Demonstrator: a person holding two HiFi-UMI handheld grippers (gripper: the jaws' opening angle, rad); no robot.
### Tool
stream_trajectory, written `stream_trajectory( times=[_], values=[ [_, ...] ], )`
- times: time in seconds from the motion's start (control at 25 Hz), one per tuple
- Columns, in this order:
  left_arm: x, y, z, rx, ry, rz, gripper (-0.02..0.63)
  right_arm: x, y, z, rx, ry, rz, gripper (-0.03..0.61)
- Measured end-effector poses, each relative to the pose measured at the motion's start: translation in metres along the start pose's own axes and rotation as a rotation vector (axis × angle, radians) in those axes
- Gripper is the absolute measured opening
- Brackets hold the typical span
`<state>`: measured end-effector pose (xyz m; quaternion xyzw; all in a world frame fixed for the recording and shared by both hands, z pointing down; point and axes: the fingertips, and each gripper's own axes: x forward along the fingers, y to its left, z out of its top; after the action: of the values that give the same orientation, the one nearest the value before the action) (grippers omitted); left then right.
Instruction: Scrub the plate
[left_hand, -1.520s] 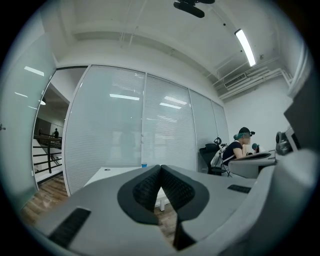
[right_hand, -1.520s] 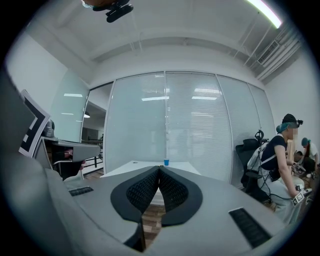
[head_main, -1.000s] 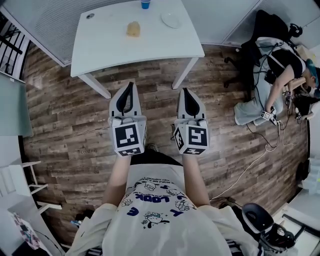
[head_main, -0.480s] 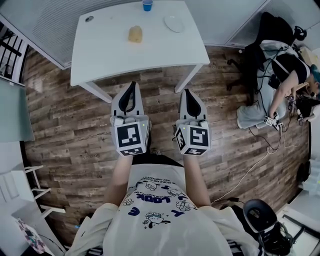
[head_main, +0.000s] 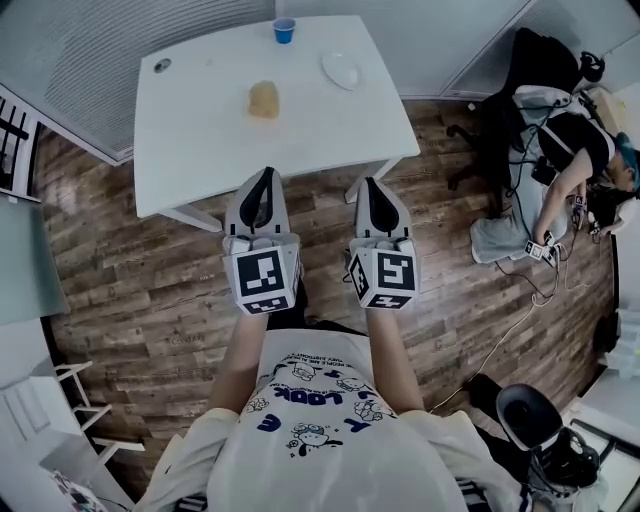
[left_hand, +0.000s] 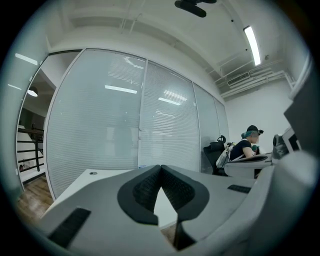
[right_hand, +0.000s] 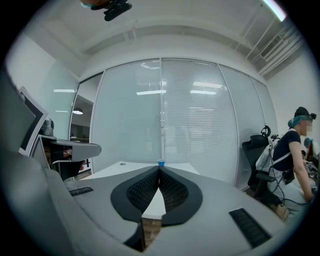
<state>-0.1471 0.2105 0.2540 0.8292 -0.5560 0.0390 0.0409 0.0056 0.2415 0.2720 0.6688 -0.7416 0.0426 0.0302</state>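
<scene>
Plate (head_main: 342, 70) small, detail unclear on table (head_main: 200, 130); left claw (head_main: 267, 172), right claw (head_main: 370, 182) closed.

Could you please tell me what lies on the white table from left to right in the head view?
In order: small round fitting → tan sponge → white plate. The blue cup at the far edge overlaps the sponge's span, so I leave it unplaced.

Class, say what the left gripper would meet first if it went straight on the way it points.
Probably the white table, just ahead of the left gripper; the tan spongy lump lies further along. Height is unclear.
</scene>
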Motion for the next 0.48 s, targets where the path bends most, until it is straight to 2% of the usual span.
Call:
stream_trajectory(
  times=[0.48],
  values=[
    [0.068,0.040,0.008,-0.011,-0.001,-0.011,0.029,0.075,0.003,0.012,-0.005,-0.015,-0.022,-0.007]
  ],
)
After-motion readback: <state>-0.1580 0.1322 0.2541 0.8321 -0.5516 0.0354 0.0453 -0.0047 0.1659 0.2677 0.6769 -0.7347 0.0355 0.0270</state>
